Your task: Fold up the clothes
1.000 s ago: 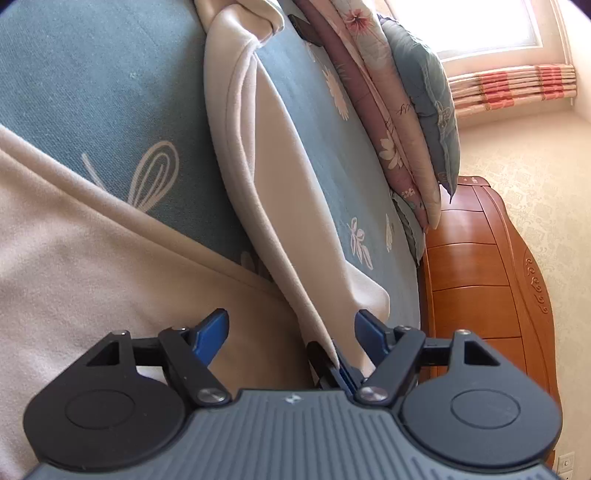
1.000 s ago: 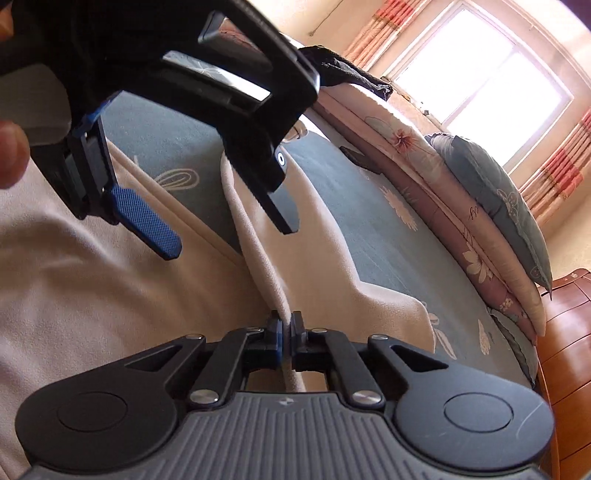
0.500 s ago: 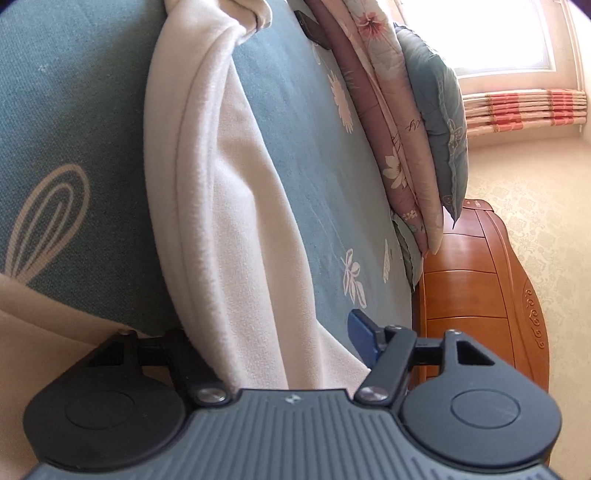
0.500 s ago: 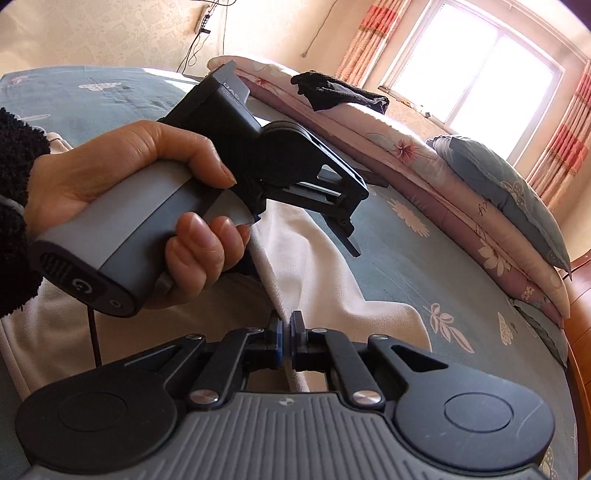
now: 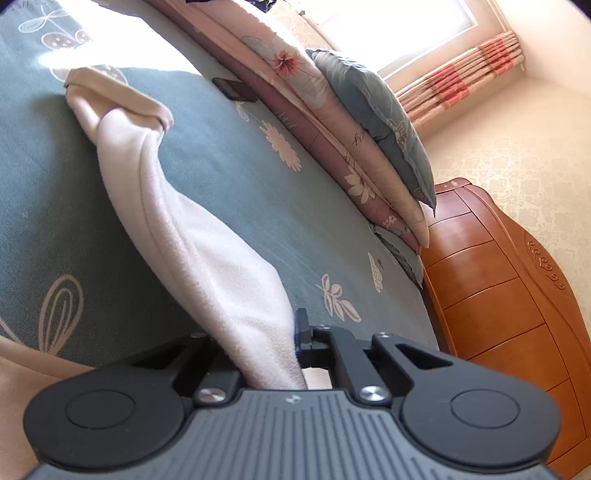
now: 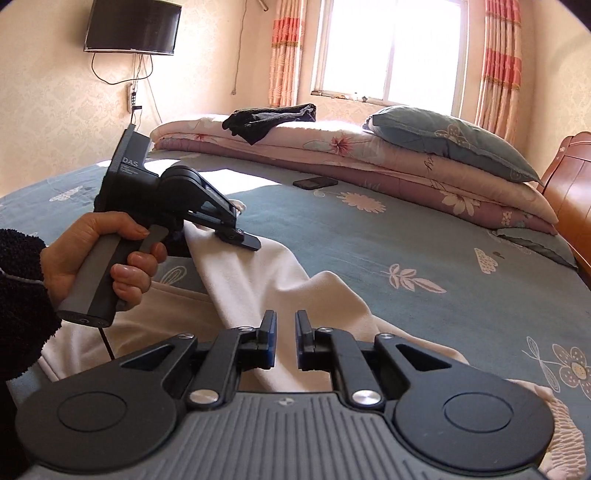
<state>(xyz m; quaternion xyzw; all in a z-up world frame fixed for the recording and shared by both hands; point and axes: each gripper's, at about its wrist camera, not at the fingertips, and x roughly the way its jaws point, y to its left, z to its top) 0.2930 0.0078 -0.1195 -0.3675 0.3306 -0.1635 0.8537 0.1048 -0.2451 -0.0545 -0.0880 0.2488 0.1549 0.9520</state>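
Centrally, the left gripper (image 5: pixel 266 343) clamps the cream sleeve (image 5: pixel 192 236), which runs toward upper left. The right gripper (image 6: pixel 285 341) hangs parted over the cream garment (image 6: pixel 280 280) at lower centre.

Garment (image 6: pixel 280 280) lay on the bed (image 6: pixel 424 236), folded quilts (image 6: pixel 388 155) behind it, pillow (image 6: pixel 450 138) atop them, phone (image 6: pixel 315 182) before the quilts, headboard (image 6: pixel 570 173) at right.

Sunlit window (image 6: pixel 391 51), striped curtains (image 6: pixel 498 62), wall-mounted television (image 6: pixel 131 26), patterned cream wallpaper (image 5: pixel 524 162), wooden headboard (image 5: pixel 502 273)
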